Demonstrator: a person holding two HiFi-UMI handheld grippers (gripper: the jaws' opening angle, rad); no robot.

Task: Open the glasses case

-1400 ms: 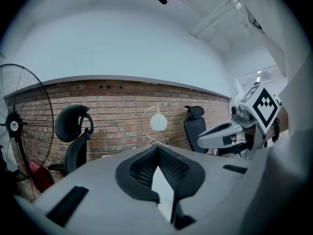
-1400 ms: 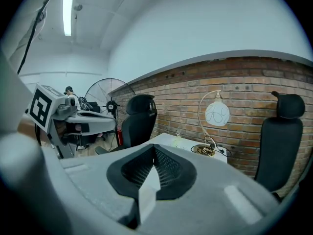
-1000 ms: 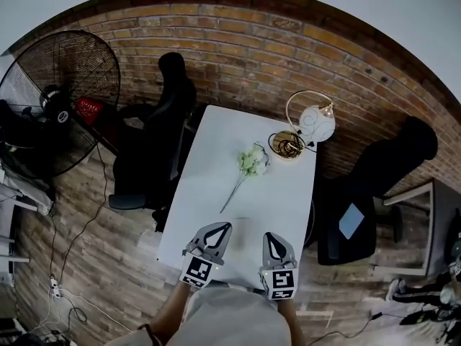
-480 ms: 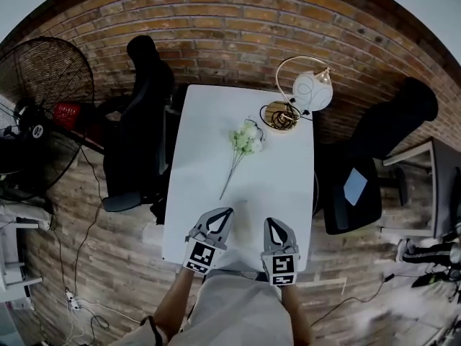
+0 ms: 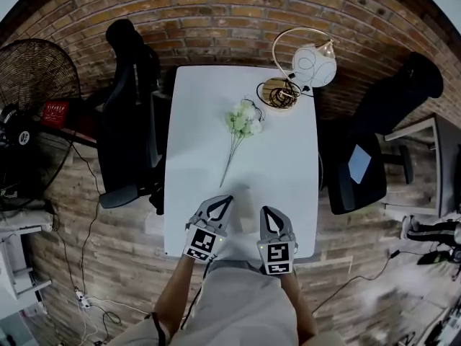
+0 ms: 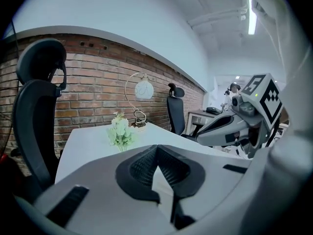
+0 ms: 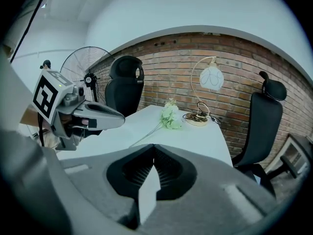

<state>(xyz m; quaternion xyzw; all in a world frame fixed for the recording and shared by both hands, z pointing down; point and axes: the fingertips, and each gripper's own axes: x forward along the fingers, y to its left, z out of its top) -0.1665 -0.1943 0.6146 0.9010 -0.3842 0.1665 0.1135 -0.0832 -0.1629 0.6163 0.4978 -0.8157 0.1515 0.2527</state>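
Head view: a white table [image 5: 288, 164] stands end-on to a brick wall [image 5: 216, 6], with a black chair [image 5: 126, 114] at its left side and another chair [image 5: 371, 150] at its right. A sprig of pale flowers [image 5: 243, 120] lies near the middle of the top, and a lamp [image 5: 311, 62] with a gold hoop stands at the far right corner. A fan [image 5: 32, 99] stands far left. At the near edge the left gripper [image 5: 227, 201] and right gripper [image 5: 264, 210] hover side by side, both pointing toward the flowers, each with its tips pressed together on nothing. The glasses case [image 5: 243, 192] shows only as a faint pale patch on the white top, just ahead of the two tips and between them; its outline is too weak to read

Left gripper view: the ribbed pads meet at the tip with nothing between them. The flowers and lamp sit beyond on the table, and the right gripper with its marker cube is at the right

Right gripper view: its jaws are likewise closed and empty. The left gripper is at the left, in front of the fan
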